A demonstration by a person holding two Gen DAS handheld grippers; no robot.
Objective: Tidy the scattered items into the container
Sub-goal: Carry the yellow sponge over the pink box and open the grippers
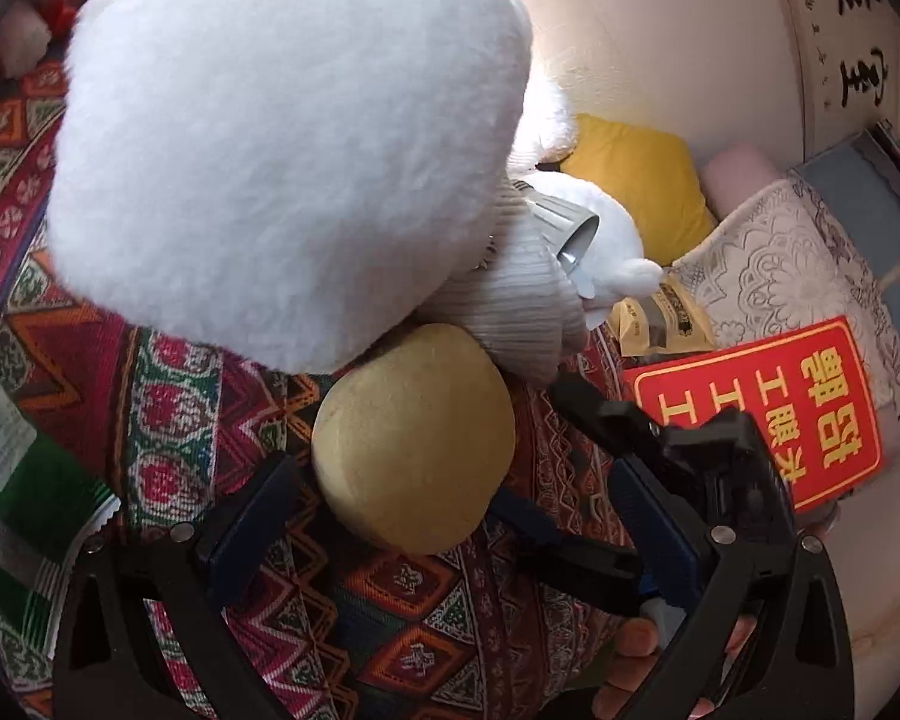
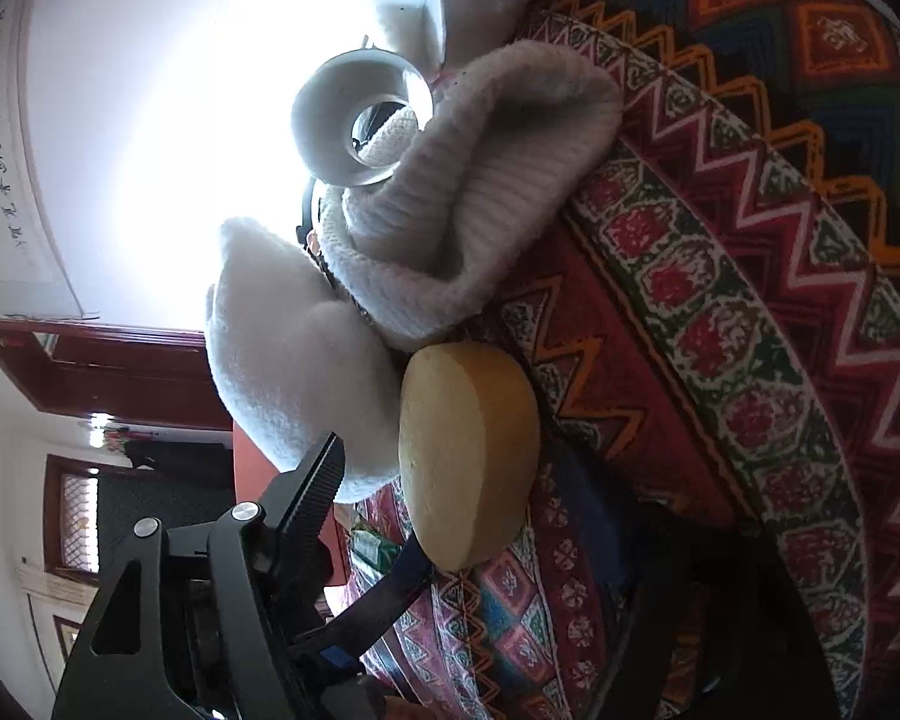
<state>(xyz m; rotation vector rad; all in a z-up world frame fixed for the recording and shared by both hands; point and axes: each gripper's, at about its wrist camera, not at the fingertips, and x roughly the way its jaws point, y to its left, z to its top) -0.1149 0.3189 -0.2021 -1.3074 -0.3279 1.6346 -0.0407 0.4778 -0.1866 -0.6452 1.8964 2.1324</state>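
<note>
1. Your left gripper (image 1: 450, 480) stands open, its two blue-padded fingers spread wide over a bright woven cloth (image 1: 198, 420) of red, green and orange zigzags.
2. A round yellow disc (image 1: 414, 438), sponge-like, lies on that cloth between those fingers. It sits close to the finger on the picture's left and well apart from the other.
3. Your right gripper (image 2: 456, 468) also stands open around the same disc. Its one clear ribbed finger (image 2: 312, 492) rests against white plush, just beside the disc and not pressing it. The far finger is in shadow.
4. A large white plush toy (image 1: 282, 144) rests on the cloth above the disc and fills much of the left wrist view.
5. A cream ribbed knit piece (image 1: 522, 306) touches the disc's upper edge, and a silver metal cone (image 1: 570, 228) sits on top of the knit.
6. The cloth curves like the side of a soft bin in the right wrist view, but you cannot tell from these views whether it is the container, or what is inside one.
7. A green and white packet (image 1: 12, 468) lies at the left edge.
8. Off the cloth, to the right, are a red card with yellow characters (image 1: 768, 408), tan pouches (image 1: 660, 324), a yellow cushion (image 1: 636, 180) and a pale patterned cushion (image 1: 786, 264).
</note>
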